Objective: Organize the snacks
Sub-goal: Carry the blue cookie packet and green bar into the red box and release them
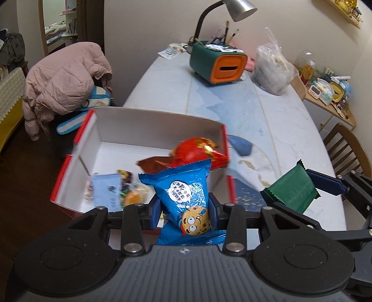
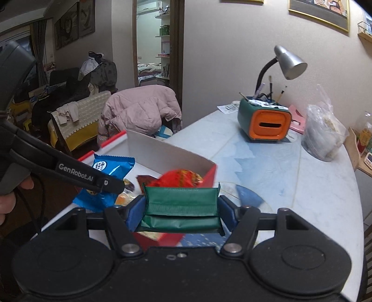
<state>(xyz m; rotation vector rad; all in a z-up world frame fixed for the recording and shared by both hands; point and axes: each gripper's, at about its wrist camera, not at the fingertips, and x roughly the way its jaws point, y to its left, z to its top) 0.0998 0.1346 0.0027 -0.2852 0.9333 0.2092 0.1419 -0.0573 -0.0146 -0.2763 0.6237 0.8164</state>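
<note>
The left tongs [image 1: 184,212] grip a blue cookie packet [image 1: 186,197] between their pads, over the near edge of the red box [image 1: 76,144]. The right tongs [image 2: 181,209] clamp a green packet [image 2: 182,204] by its ends, just above the box's near corner. Inside the box lie a red packet [image 1: 197,148], a pale blue one [image 1: 105,190] and small sweets. The box sits on the marbled bench [image 1: 290,130], well apart from a green-and-orange holder [image 1: 218,62] and lamp [image 1: 234,9].

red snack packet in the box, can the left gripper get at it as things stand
Probably not yet. The left gripper is shut on the blue cookie packet, so its jaws are full. The red snack packet itself lies uncovered in the open box.
</note>
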